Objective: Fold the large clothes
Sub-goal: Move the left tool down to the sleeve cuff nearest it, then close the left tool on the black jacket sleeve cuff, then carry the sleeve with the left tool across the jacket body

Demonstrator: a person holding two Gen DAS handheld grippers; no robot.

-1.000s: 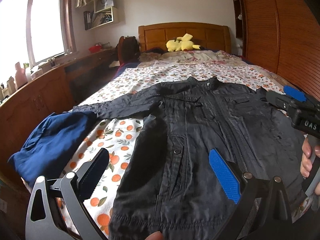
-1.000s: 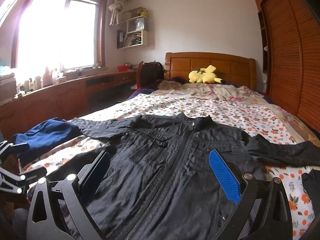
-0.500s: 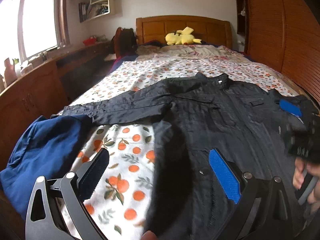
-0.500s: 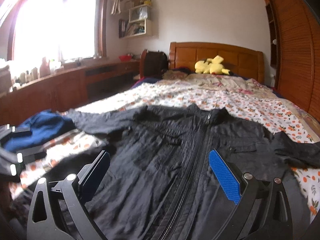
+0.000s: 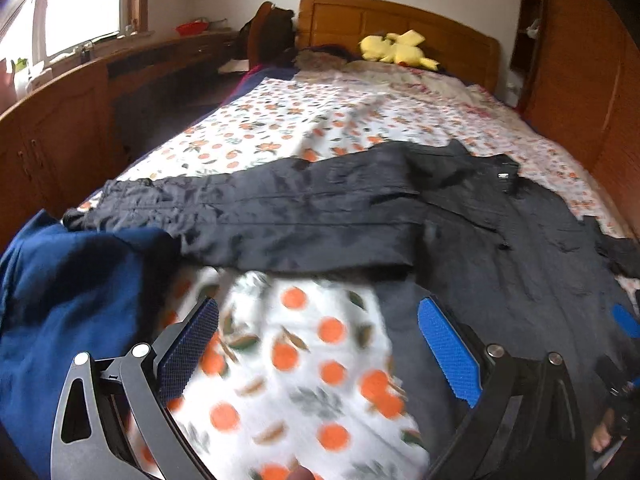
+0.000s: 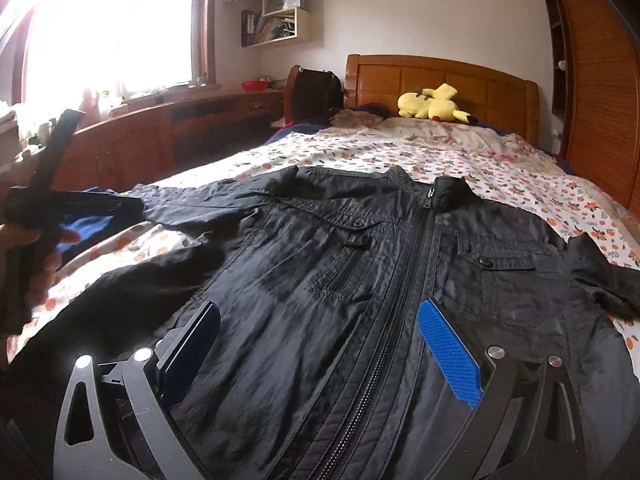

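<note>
We held both hand-held grippers, left [image 5: 318, 350] and right [image 6: 318, 350], spread apart and empty; only the left view showed the navy garment [image 5: 72, 300] beside the black jacket's [image 6: 360, 280] sleeve [image 5: 260, 216].

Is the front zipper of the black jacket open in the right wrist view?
No, the zipper of the black jacket is closed all the way up to the collar as it lies flat on the bed.

jacket [image 6: 360, 280]: flat on bed [image 6: 500, 168], collar toward headboard [image 6: 440, 80]
sleeve [image 5: 260, 216]: stretched out to the left across bed
folded garment [image 5: 68, 300]: left bed edge, touching sleeve cuff
plush toy [image 6: 434, 106]: far end of bed, before headboard
cabinet [image 6: 160, 136]: left of bed, under window [image 6: 112, 28]
</note>
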